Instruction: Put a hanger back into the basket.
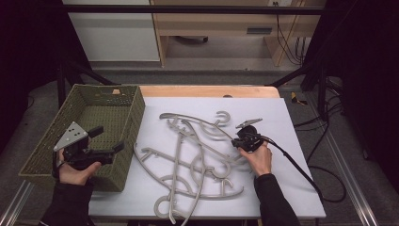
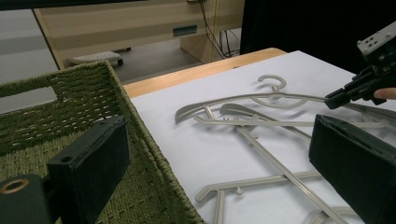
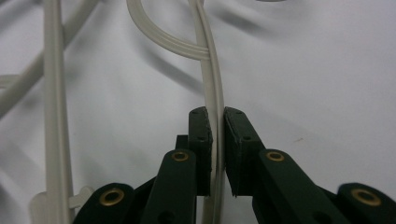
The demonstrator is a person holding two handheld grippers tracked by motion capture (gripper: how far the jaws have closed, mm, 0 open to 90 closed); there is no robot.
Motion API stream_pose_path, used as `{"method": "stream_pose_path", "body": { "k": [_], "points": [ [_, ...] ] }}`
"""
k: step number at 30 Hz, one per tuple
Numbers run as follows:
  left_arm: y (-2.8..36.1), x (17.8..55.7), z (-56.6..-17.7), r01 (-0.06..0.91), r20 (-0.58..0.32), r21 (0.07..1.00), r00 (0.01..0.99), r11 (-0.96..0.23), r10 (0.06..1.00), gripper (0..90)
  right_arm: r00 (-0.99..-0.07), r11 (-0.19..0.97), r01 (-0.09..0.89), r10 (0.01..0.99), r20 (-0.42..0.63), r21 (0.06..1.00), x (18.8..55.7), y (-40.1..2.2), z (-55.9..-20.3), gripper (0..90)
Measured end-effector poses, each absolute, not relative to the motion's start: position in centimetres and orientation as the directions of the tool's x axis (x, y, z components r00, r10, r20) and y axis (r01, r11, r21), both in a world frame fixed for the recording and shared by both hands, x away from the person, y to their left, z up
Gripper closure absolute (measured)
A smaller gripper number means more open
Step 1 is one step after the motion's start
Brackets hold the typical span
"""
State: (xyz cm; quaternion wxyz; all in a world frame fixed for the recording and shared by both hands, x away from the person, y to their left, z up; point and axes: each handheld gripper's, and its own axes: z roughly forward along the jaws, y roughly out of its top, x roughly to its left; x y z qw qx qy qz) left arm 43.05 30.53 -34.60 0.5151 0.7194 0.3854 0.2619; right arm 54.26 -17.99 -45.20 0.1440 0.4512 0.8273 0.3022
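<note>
At lower centre of the frame, the right gripper [image 3: 217,140] pinches a pale plastic hanger arm [image 3: 211,79] between its black pads over white tabletop [image 3: 317,84].

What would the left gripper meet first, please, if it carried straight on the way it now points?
Probably the woven basket's near wall, which crosses low between the open left gripper jaws; beyond it lie the grey hangers. If it clears the rim, the hangers come first.

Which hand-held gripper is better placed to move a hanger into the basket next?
Right. The right hand-held gripper is already clamped on a hanger; the left hand-held gripper hangs open over the basket.
</note>
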Motion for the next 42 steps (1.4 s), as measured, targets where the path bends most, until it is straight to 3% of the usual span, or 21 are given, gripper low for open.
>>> {"method": "stream_pose_path", "body": {
  "k": [23, 33, 42],
  "points": [
    [30.2, 42.9, -34.4, 0.278, -0.008, 0.943, 0.573, -0.185, 0.820, 5.0, -0.584, 0.287, 0.582, 0.799, 0.145, 0.761, 51.7, -20.0, -39.7, 83.0],
    [29.8, 42.5, -33.8, 0.262, 0.007, 0.945, 0.584, -0.197, 0.812, 5.2, -0.628, 0.294, 0.527, 0.767, 0.132, 0.798, 50.2, -20.0, -37.2, 83.1],
    [27.0, 42.5, -32.9, 0.241, 0.060, 0.931, 0.639, -0.274, 0.767, 5.9, -0.706, 0.329, 0.477, 0.695, 0.134, 0.815, 48.9, -19.3, -35.8, 83.1]
  ]
}}
